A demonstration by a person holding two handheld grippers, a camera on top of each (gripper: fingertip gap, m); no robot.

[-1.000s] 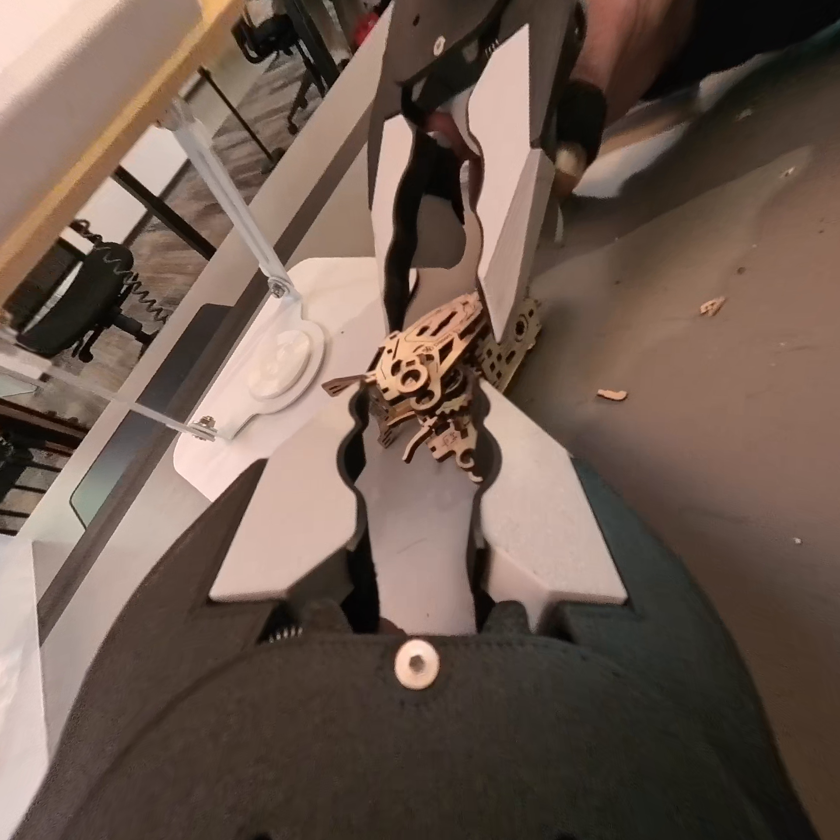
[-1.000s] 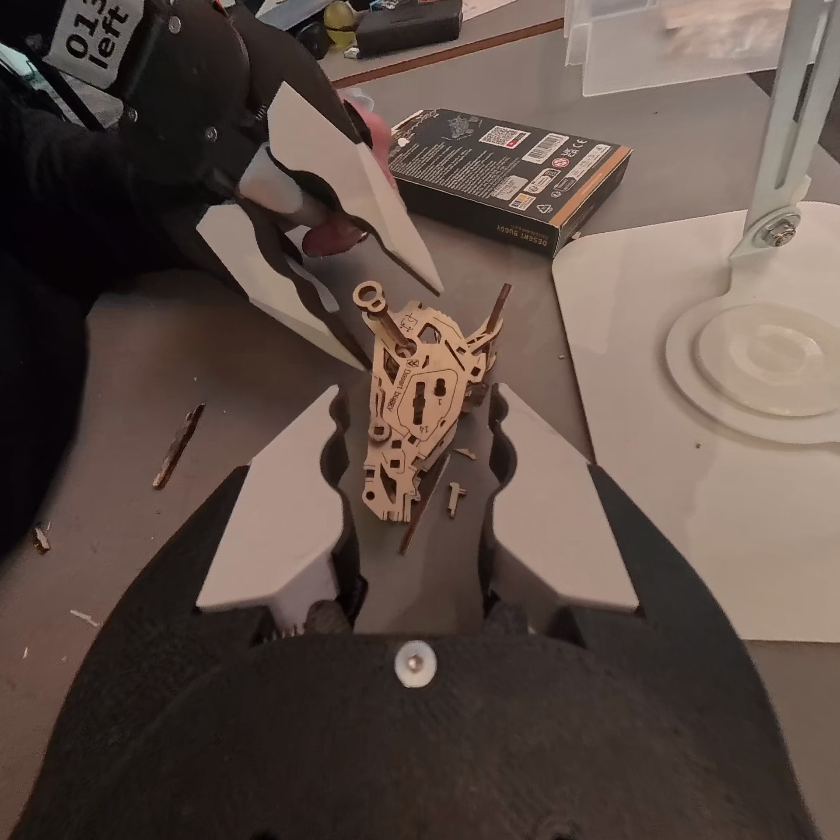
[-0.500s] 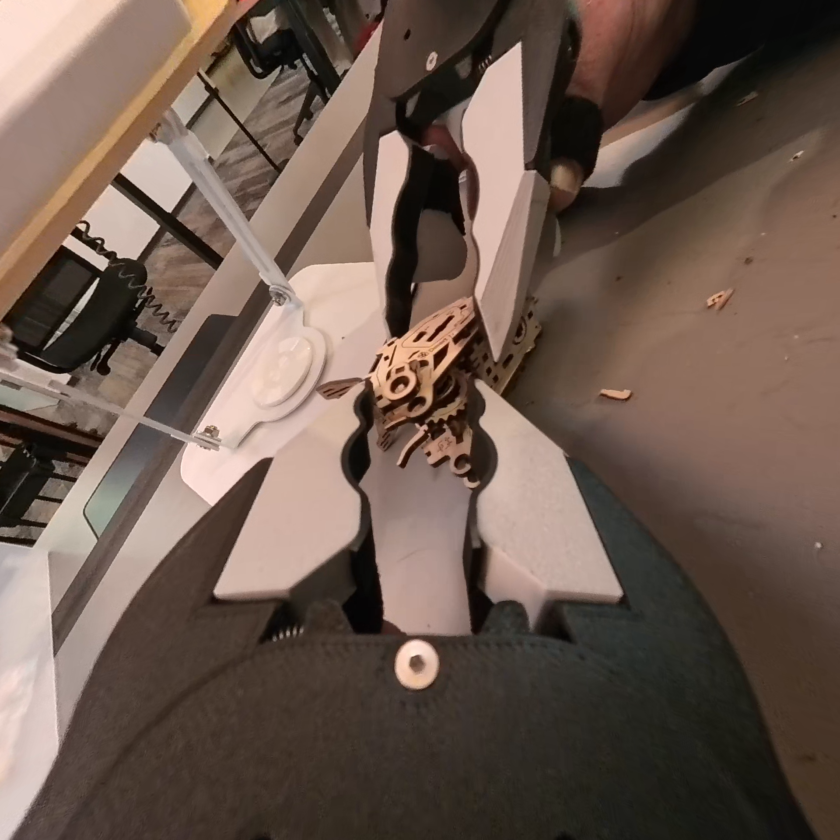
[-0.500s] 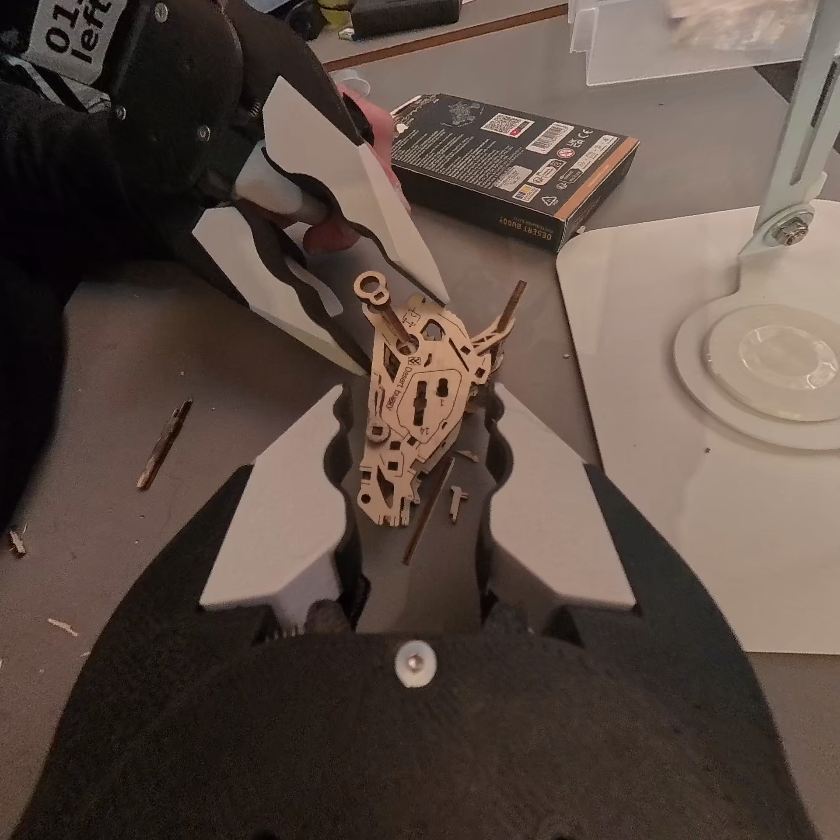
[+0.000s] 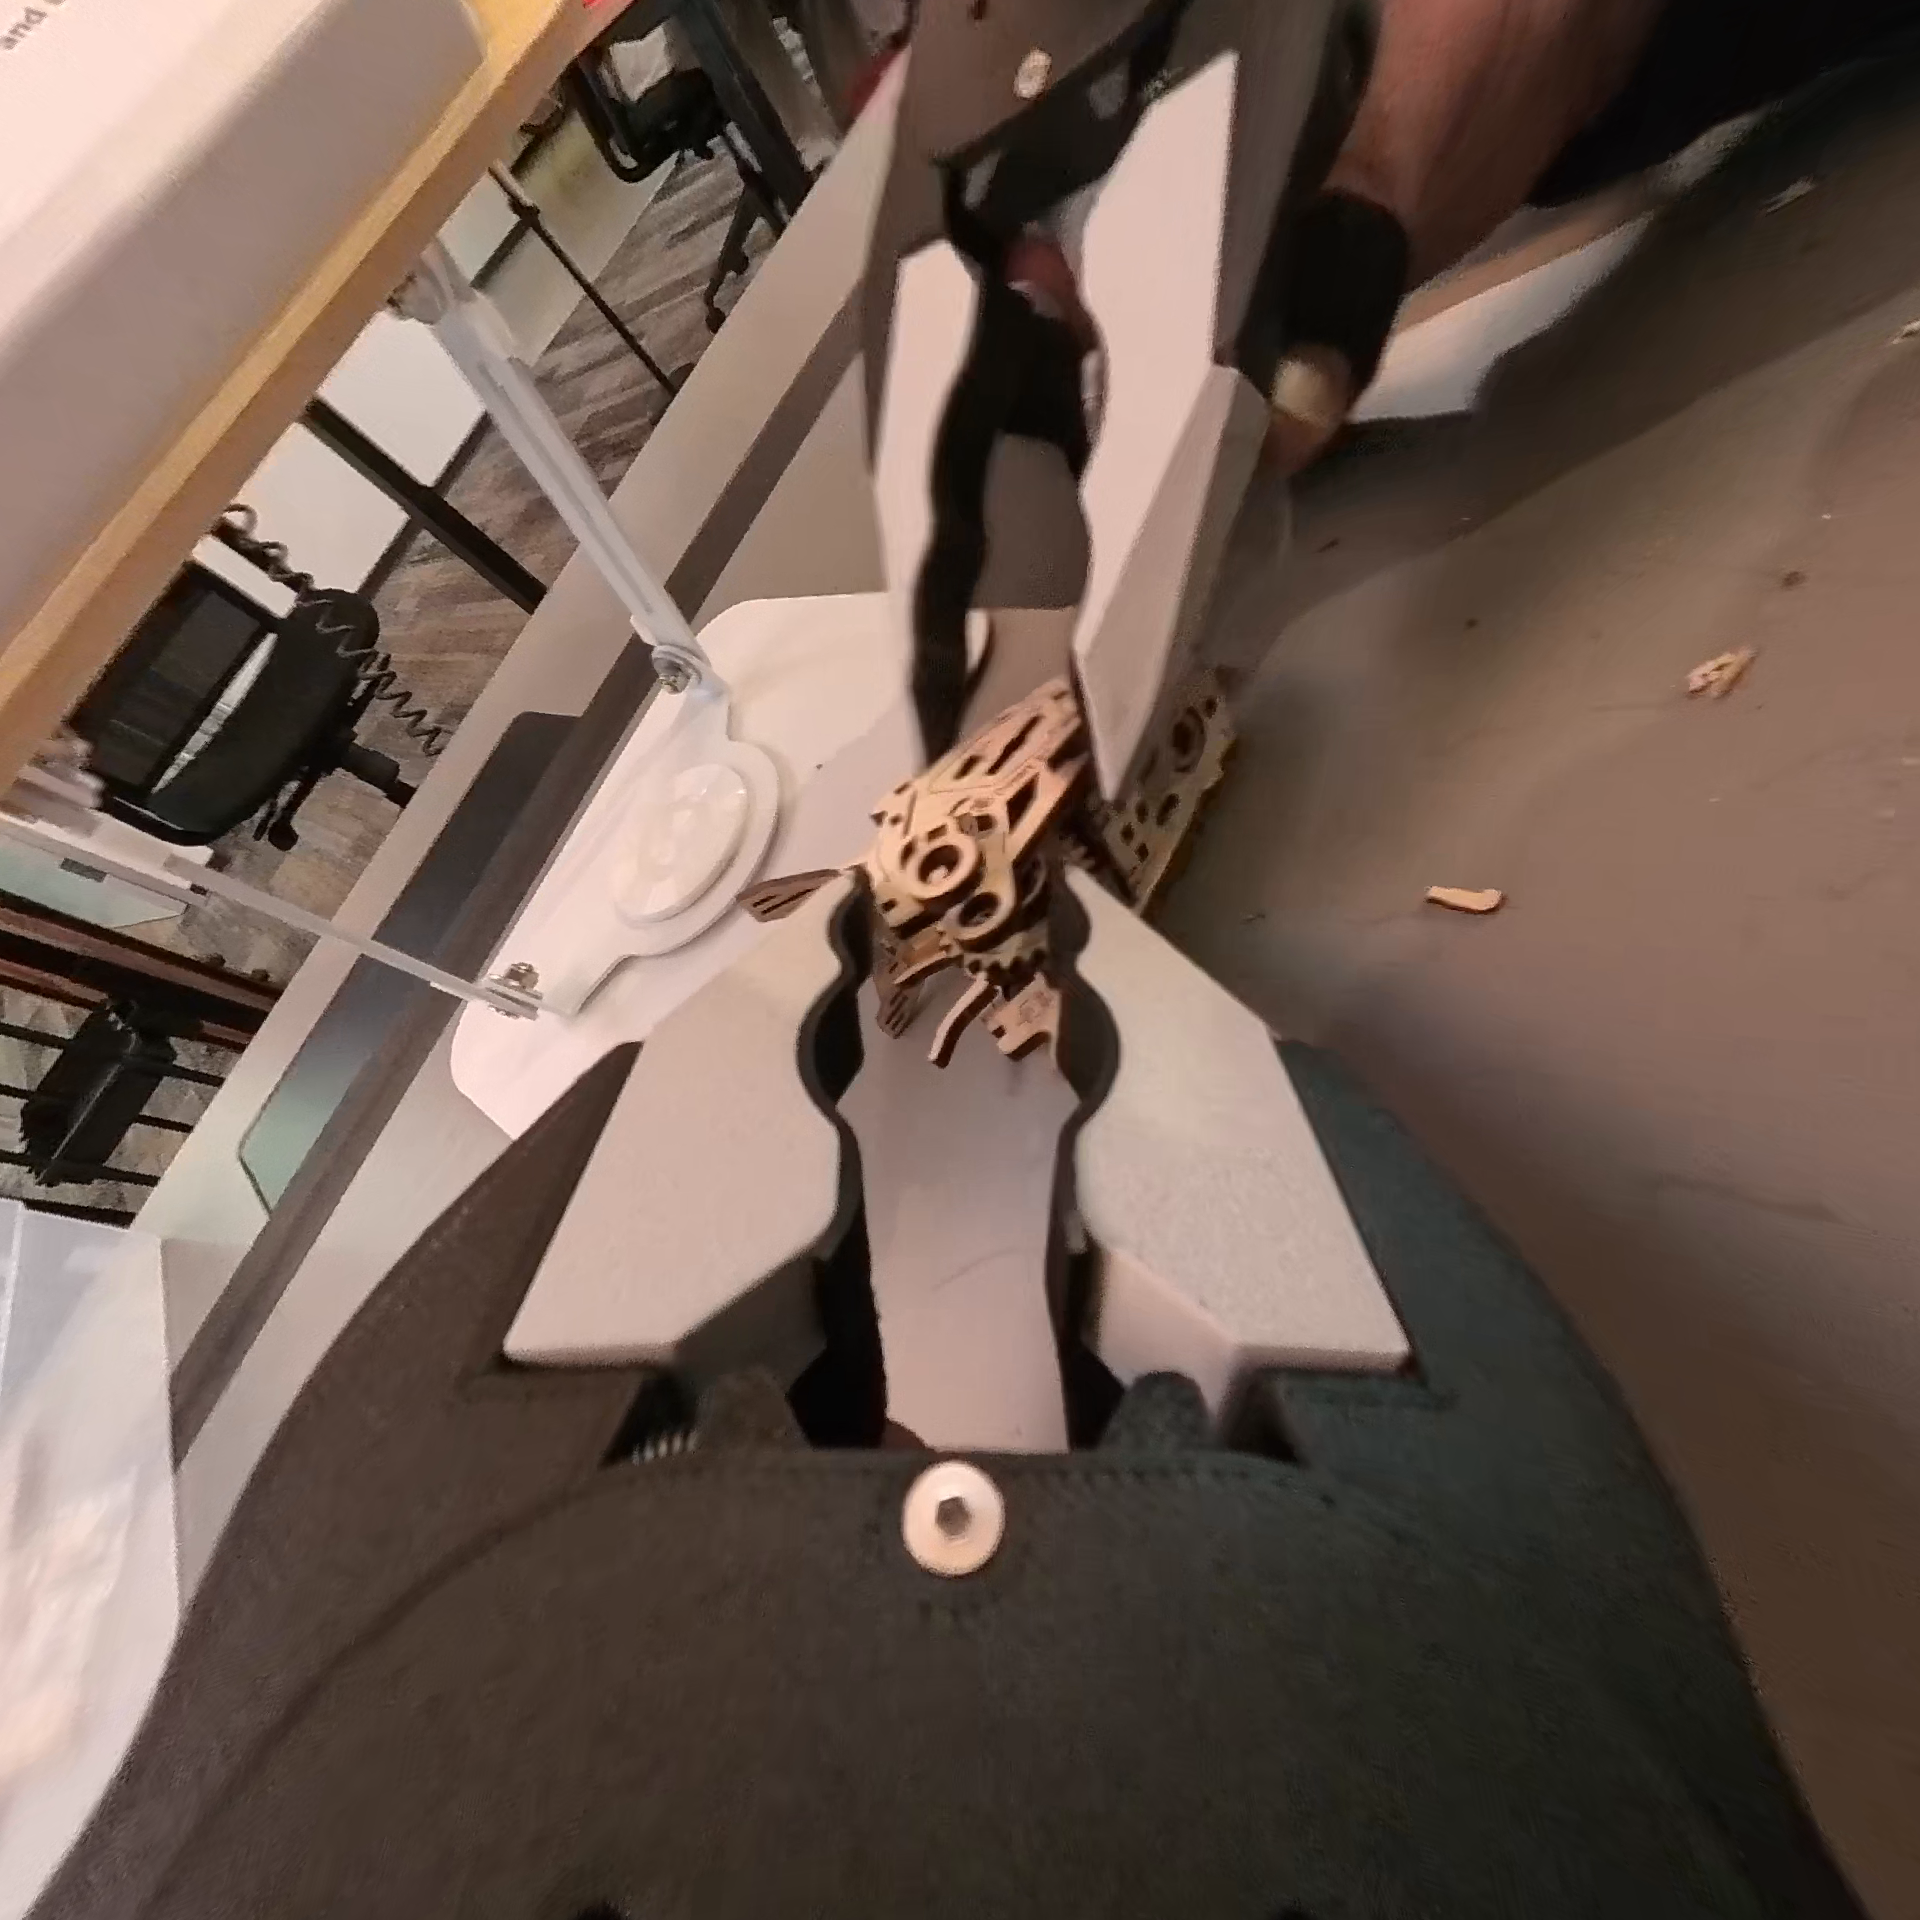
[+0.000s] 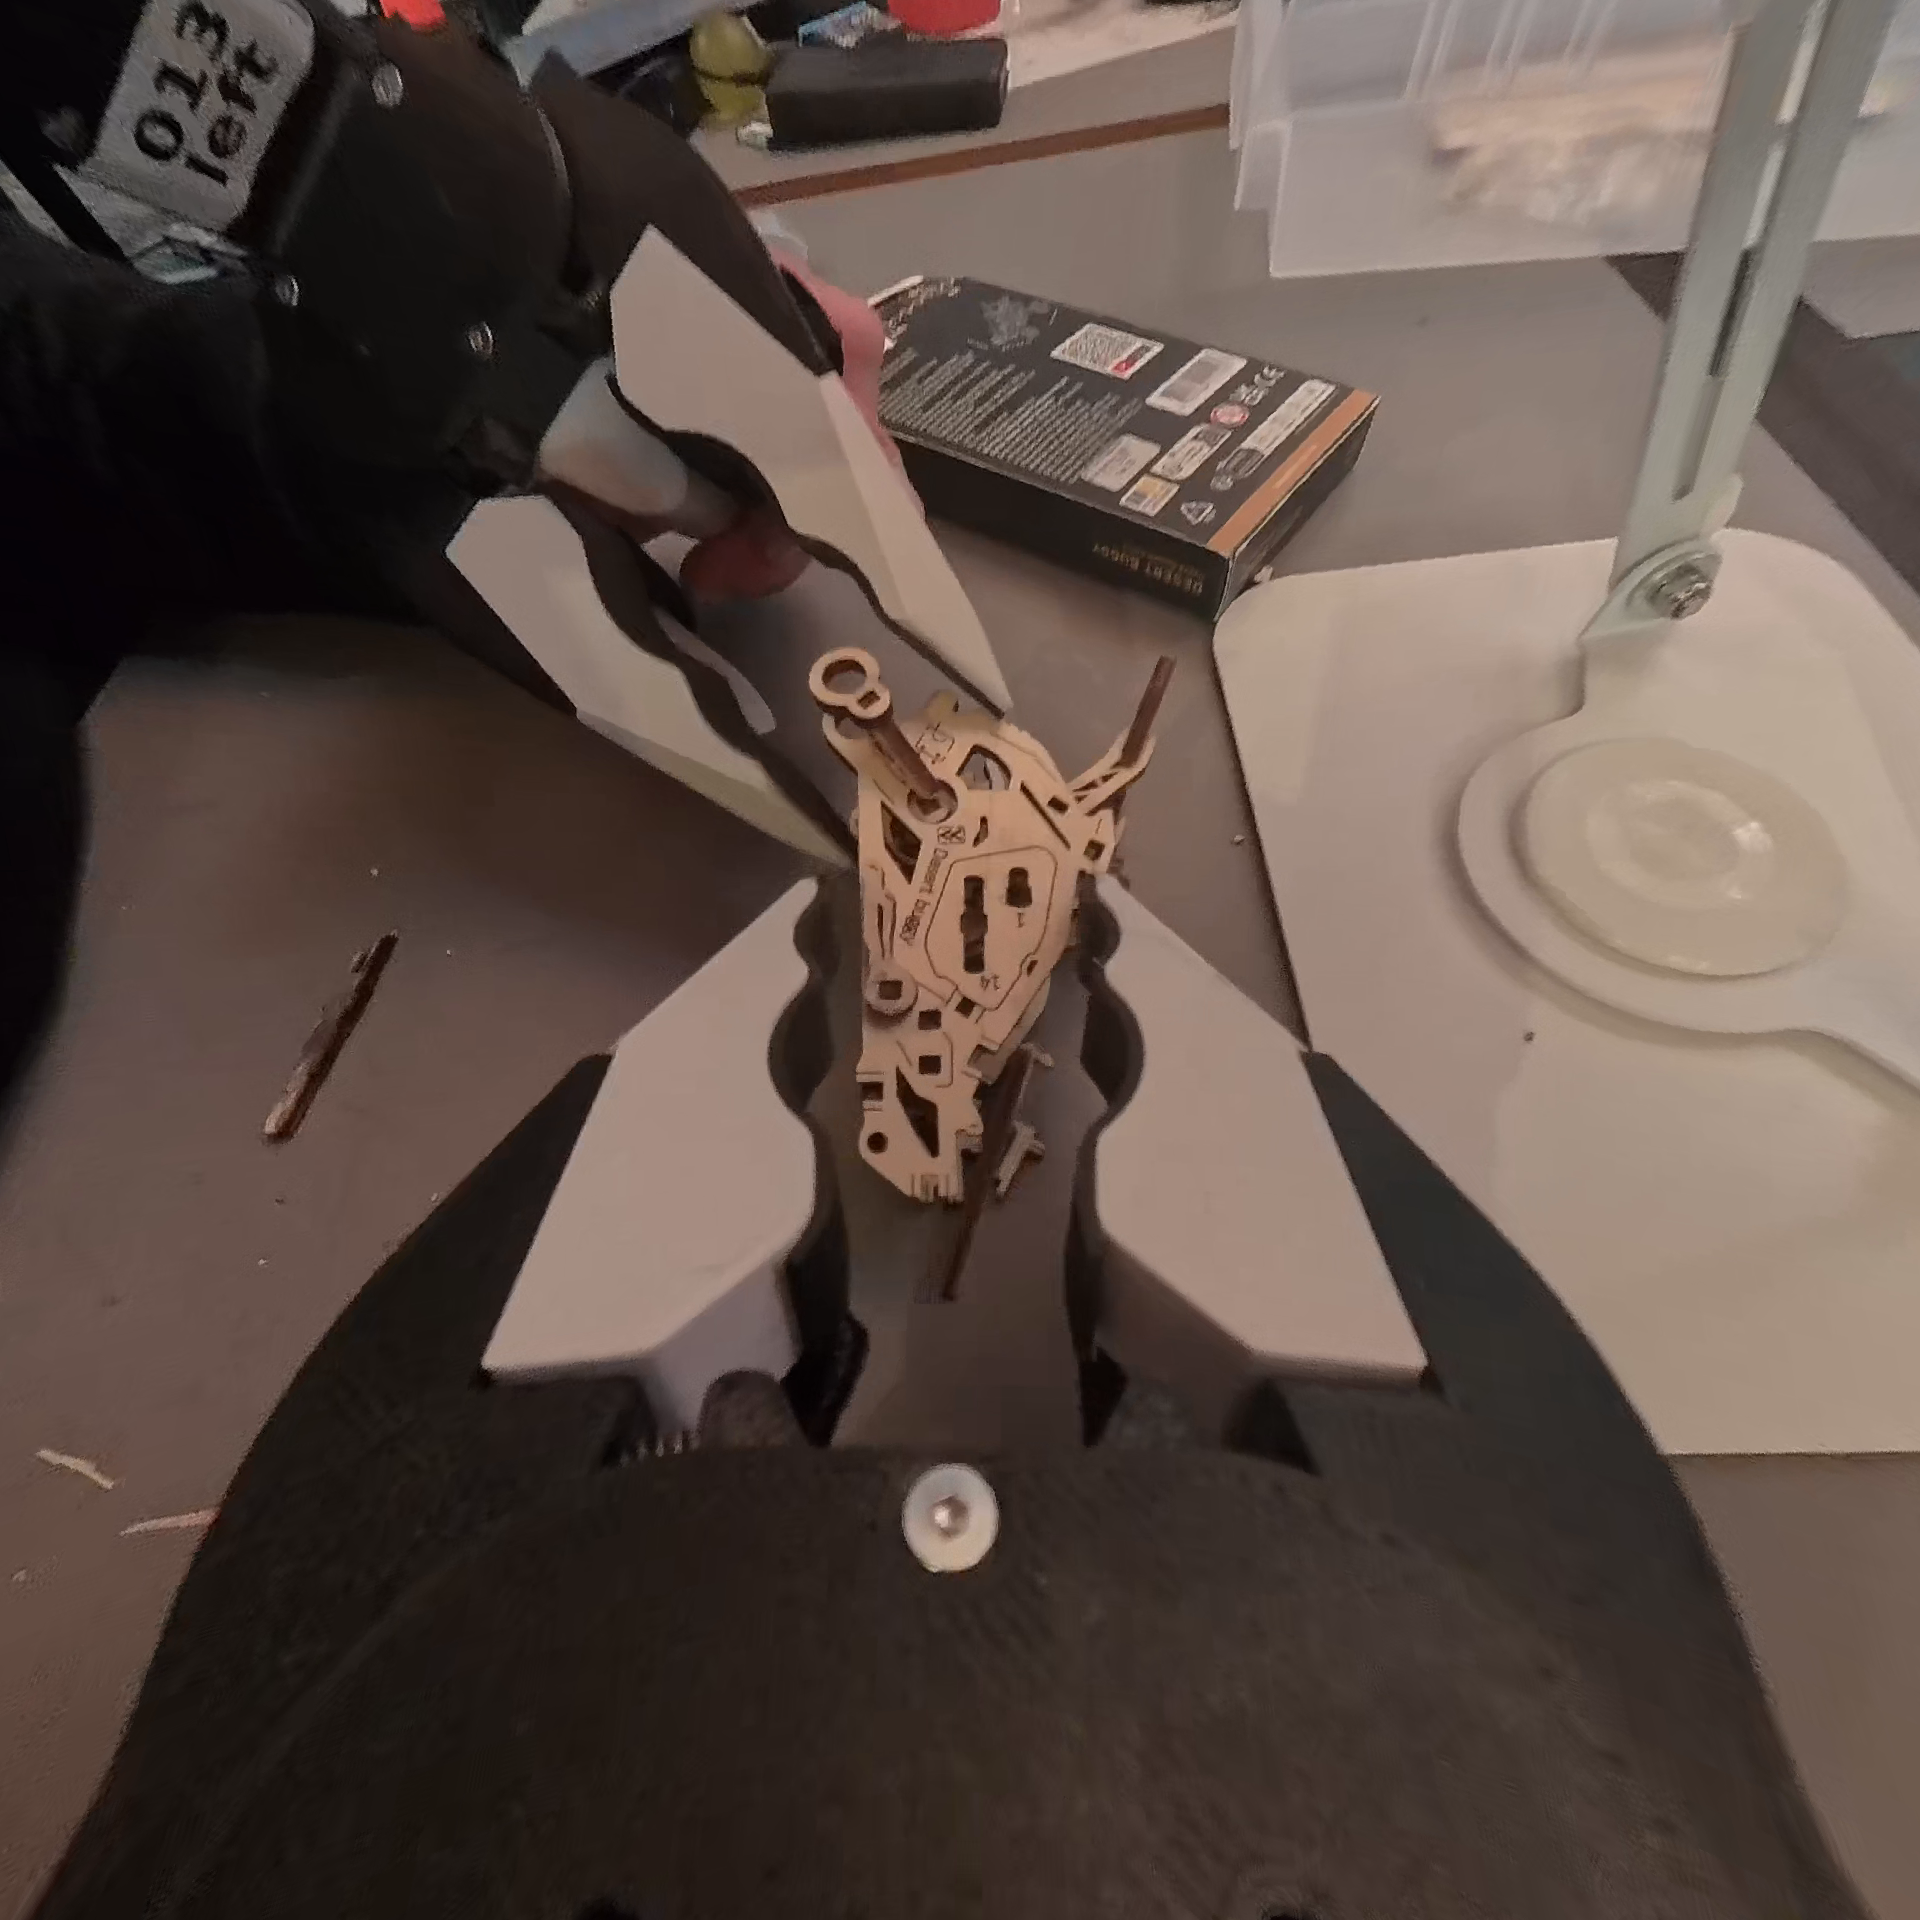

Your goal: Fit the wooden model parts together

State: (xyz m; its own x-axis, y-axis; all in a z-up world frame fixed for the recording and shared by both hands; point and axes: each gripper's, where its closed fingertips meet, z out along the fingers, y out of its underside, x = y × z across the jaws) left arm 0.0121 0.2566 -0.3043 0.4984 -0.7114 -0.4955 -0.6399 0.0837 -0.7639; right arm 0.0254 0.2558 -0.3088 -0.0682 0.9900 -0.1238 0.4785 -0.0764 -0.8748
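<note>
Both pairs of jaws close in on the wooden model [image 6: 961, 940] from opposite ends, though firm pad contact is unclear on either. Squeezing unevenly, the left gripper [image 5: 961, 914] or right gripper [image 6: 961, 894] could snap its thin struts or dislodge the key-shaped pin [image 6: 868, 717].

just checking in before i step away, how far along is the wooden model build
Partly done: the wooden model already stands as a slotted-together body with a key-like pin in it. In hand: the right hand-held gripper and the left hand-held gripper both bracket it; neither grip is clearly firm. Left: loose wooden pieces lie on the grey table.
</note>
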